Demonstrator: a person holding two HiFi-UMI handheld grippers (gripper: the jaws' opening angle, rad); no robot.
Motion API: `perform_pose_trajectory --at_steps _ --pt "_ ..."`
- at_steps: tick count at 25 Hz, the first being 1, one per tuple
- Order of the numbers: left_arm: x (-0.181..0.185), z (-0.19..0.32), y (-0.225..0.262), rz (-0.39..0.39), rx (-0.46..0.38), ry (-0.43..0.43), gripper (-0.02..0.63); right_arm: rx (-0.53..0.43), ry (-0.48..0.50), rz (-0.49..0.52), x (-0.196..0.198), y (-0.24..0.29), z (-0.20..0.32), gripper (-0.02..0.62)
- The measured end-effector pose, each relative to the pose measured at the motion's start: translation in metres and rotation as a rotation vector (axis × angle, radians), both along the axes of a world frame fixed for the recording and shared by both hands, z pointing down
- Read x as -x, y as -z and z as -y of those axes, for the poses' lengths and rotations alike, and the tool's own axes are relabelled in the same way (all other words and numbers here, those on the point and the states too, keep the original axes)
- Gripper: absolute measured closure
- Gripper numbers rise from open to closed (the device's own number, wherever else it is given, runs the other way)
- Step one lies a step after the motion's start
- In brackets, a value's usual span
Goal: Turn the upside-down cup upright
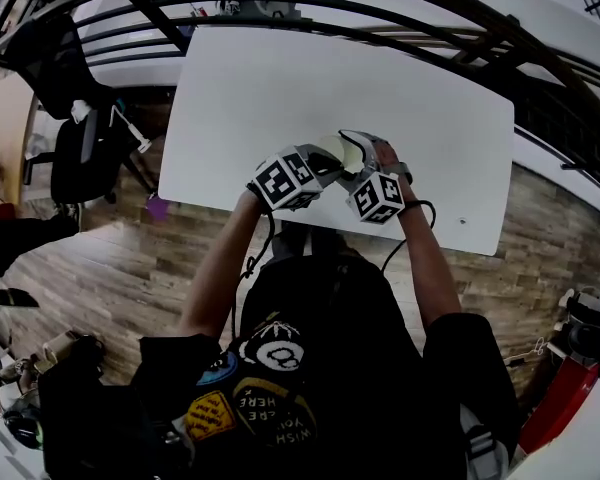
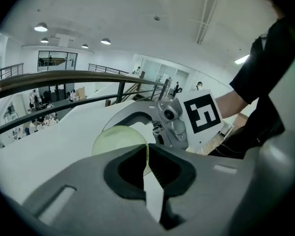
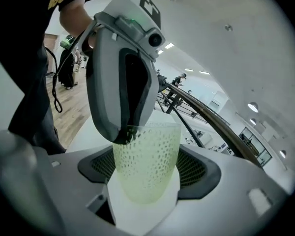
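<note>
Pale green cup (image 3: 146, 151) held up between both grippers, over the white table (image 1: 280, 88)
Left gripper (image 2: 147, 156) is pinched tight on the cup's rim; right gripper (image 3: 145, 173) has its jaws spread wide, with the cup body sitting loose between them

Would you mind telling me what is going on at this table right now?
A person stands at a white table with a gripper in each hand, working on a pale green dotted cup. The left gripper is shut on the cup's thin rim. The right gripper has its jaws wide apart on either side of the cup's body and seems not to clamp it. Whether the cup is upright yet is hard to tell.
</note>
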State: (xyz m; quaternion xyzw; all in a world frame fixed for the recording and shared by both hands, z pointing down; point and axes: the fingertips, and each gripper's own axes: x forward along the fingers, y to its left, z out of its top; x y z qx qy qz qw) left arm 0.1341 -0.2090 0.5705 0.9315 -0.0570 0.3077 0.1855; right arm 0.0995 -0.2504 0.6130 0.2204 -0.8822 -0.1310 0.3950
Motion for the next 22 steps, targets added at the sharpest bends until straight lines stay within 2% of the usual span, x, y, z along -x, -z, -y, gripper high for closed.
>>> perform_pose_trajectory --at_steps 2,5,10,12,14,16,22 --pt "0.001 0.006 0.001 0.001 -0.044 0.023 0.589 0.007 -0.067 0.064 -0.003 0.001 0.007 0.229" --pt "0.006 0.025 0.002 -0.052 -0.069 0.158 0.564 0.054 -0.19 0.204 -0.008 -0.002 0.02 0.229" --pt "0.043 0.059 0.004 -0.258 0.089 0.572 0.557 0.183 -0.388 0.457 -0.018 -0.032 0.044 0.229" --pt "0.062 0.064 -0.001 -0.296 0.14 0.688 0.557 0.221 -0.468 0.562 -0.022 -0.043 0.054 0.229" --pt "0.077 0.063 -0.01 -0.284 0.157 0.737 0.557 0.237 -0.532 0.629 -0.025 -0.059 0.068 0.229" --pt "0.086 0.056 -0.019 -0.264 0.171 0.752 0.56 0.231 -0.561 0.641 -0.024 -0.077 0.082 0.229" --pt "0.092 0.041 -0.037 -0.219 0.205 0.761 0.565 0.149 -0.601 0.545 -0.029 -0.118 0.115 0.229"
